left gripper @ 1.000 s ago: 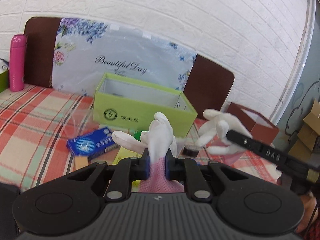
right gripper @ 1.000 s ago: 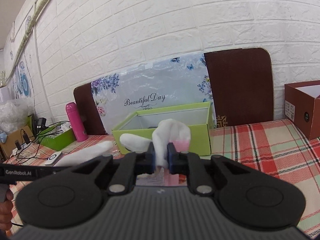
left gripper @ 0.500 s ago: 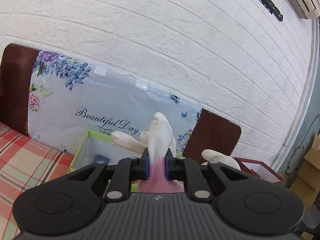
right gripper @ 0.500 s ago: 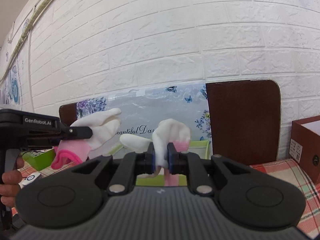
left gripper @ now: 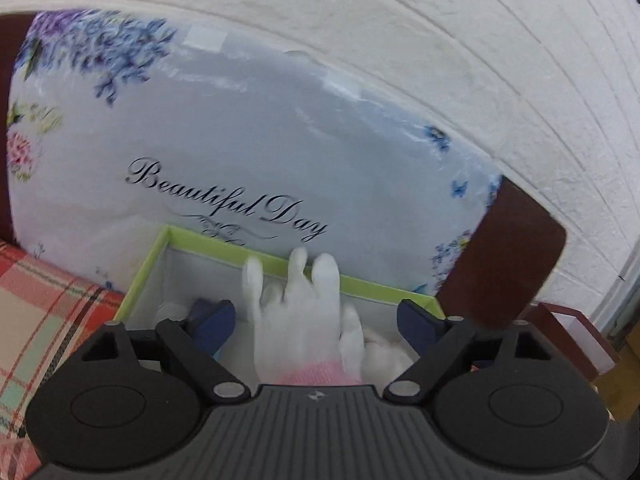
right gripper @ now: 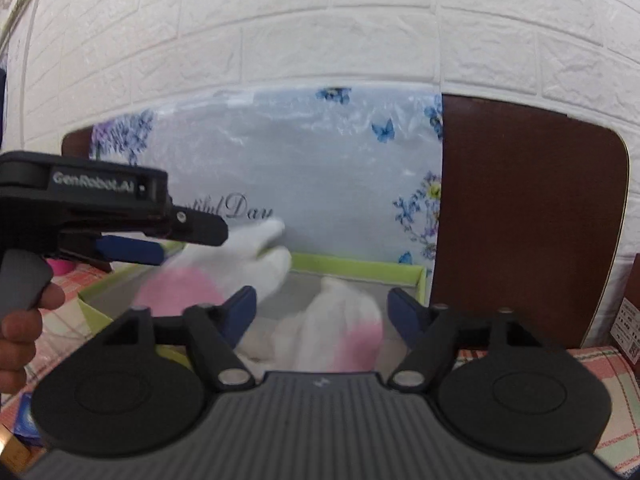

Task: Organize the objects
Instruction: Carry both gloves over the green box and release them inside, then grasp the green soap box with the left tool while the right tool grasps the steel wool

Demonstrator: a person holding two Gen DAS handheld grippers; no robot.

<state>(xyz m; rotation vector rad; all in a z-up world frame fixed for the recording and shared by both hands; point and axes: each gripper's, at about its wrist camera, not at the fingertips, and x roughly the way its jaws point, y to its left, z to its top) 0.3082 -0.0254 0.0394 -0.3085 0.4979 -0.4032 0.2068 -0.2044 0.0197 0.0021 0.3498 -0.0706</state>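
Over the green box (left gripper: 352, 284): both gloves, left glove (left gripper: 304, 320) and right glove (right gripper: 340, 328), released half a second after being pinched; left gripper (left gripper: 316, 320) and right gripper (right gripper: 320, 312) spread wide, gloves judged dropping inside.

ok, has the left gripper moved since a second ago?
Yes. The left gripper went forward over the green box, jaws just opened, glove loose between them.

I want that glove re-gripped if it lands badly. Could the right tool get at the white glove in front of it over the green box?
Probably yes: the right tool is open, its jaws having just opened, with the white glove loose between them over the green box, nothing blocking.
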